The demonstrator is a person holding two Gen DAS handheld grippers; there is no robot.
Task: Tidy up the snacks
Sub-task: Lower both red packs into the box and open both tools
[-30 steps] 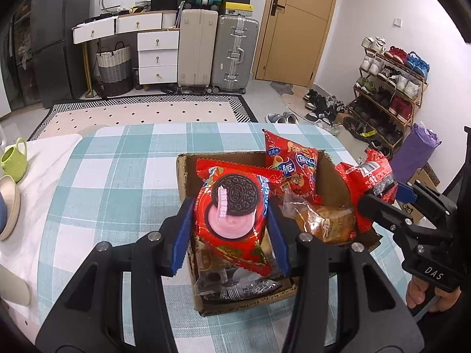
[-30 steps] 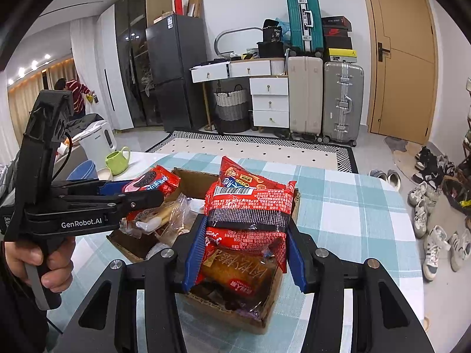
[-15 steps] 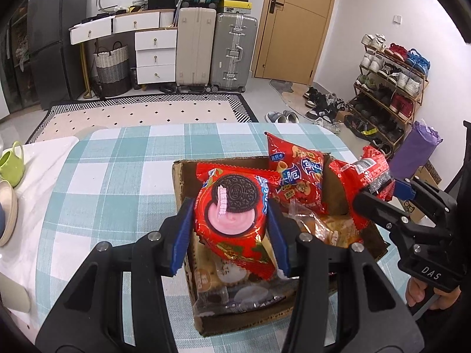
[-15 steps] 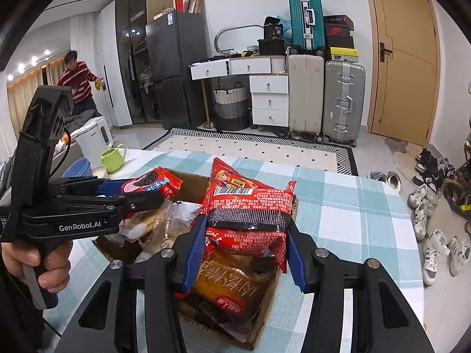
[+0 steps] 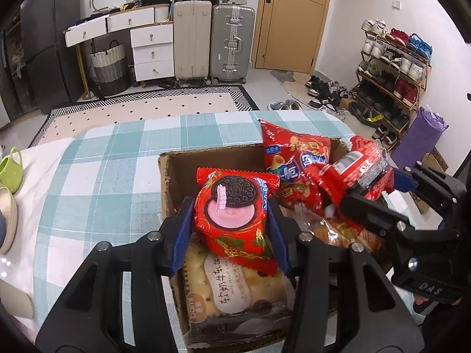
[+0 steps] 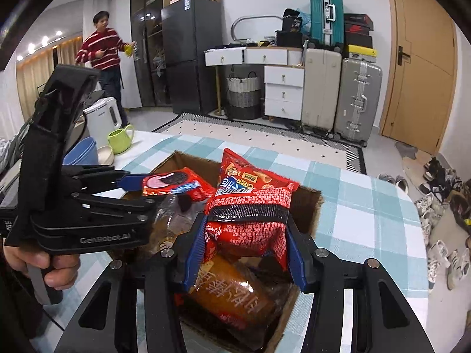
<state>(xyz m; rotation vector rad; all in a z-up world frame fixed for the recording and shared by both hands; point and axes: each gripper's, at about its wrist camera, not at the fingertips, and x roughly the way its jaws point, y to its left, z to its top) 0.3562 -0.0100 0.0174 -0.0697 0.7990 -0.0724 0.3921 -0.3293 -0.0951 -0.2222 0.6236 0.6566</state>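
My left gripper is shut on a red cookie pack with a black sandwich cookie printed on it, held over the left part of a cardboard box. My right gripper is shut on a red snack pack with a black band, held over the box's right part; it also shows in the left wrist view. A red chip bag stands upright at the box's far side. A bread pack and an orange pack lie in the box.
The box stands on a table with a teal checked cloth. A green mug and bowls sit at the table's left. A white kettle stands beyond them. A person stands far left. Suitcases, drawers and a shoe rack line the room.
Both grippers have sunk lower and closer over the box, each still holding its pack. The person at the far left has moved into the right wrist view.
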